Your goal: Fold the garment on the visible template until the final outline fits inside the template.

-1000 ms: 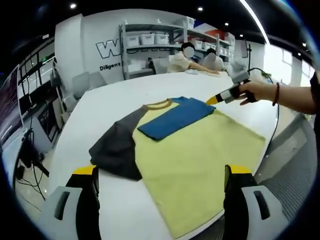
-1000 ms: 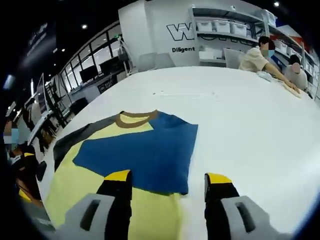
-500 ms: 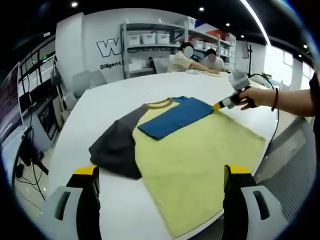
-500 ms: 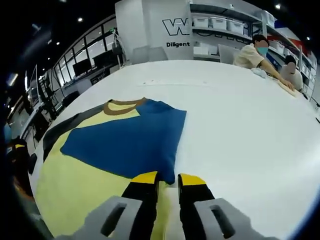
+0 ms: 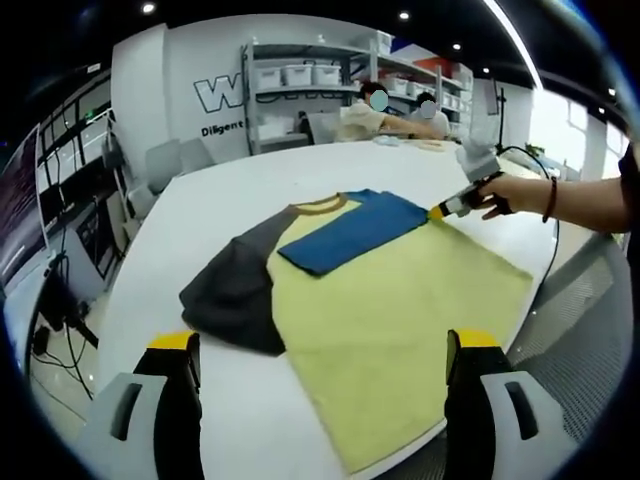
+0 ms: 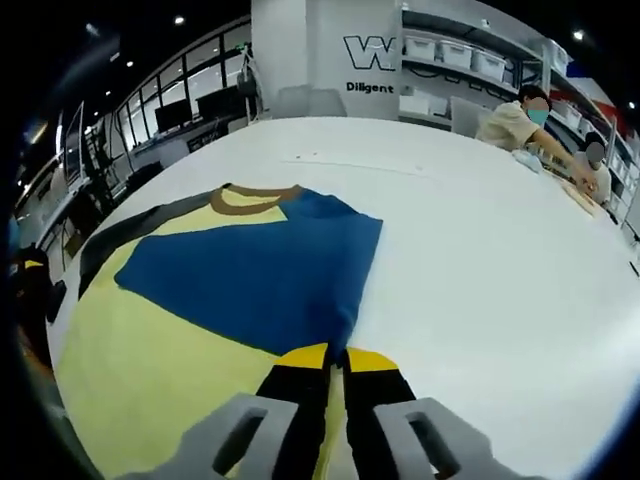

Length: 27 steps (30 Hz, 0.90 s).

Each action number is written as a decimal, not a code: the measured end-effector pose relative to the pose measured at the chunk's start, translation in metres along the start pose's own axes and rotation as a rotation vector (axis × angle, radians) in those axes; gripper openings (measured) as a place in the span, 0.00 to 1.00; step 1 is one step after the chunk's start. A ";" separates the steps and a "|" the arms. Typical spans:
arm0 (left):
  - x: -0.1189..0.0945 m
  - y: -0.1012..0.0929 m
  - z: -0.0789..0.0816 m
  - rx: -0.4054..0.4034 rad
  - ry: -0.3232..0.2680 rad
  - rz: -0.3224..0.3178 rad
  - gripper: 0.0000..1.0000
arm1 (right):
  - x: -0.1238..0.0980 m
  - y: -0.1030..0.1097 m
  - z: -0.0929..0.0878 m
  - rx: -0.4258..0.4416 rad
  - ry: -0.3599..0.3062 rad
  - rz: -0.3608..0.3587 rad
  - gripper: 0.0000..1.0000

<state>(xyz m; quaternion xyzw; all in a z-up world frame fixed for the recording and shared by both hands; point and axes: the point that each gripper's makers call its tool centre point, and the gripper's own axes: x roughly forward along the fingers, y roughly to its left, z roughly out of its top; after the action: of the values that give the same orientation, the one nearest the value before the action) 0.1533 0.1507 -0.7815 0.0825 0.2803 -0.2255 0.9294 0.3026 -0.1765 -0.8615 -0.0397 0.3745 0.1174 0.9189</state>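
Yellow cloth nearest us: the right gripper (image 6: 335, 352) has closed its jaws since a second ago, now pinching the garment (image 6: 210, 300) at the blue sleeve's edge; left gripper (image 5: 318, 345) hangs wide open, empty. Garment lies flat on the white table (image 6: 480, 250); we expect the next fold

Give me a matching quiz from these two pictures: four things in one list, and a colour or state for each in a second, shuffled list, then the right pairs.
Things:
1. left tool
2. right tool
3. folded-over sleeve
4. spread sleeve

Colours or states:
A. dark grey, flat on the white table
B. blue, lying on the yellow shirt body
C. jaws wide apart, above the near hem
D. jaws closed at the blue sleeve's corner

Pairs: 1-C, 2-D, 3-B, 4-A
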 end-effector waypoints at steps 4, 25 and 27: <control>0.000 0.001 0.000 -0.003 -0.001 0.002 0.96 | -0.002 -0.008 0.000 0.001 0.010 -0.015 0.00; 0.010 0.013 0.003 0.006 0.040 0.024 0.88 | -0.012 -0.056 -0.011 0.025 0.025 -0.068 0.00; 0.012 0.015 0.003 0.003 0.040 0.024 0.87 | -0.012 -0.060 -0.012 0.031 0.025 -0.068 0.00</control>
<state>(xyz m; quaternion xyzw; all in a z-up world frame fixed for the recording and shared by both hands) 0.1705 0.1584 -0.7849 0.0919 0.2977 -0.2131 0.9260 0.3008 -0.2383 -0.8624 -0.0396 0.3860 0.0800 0.9182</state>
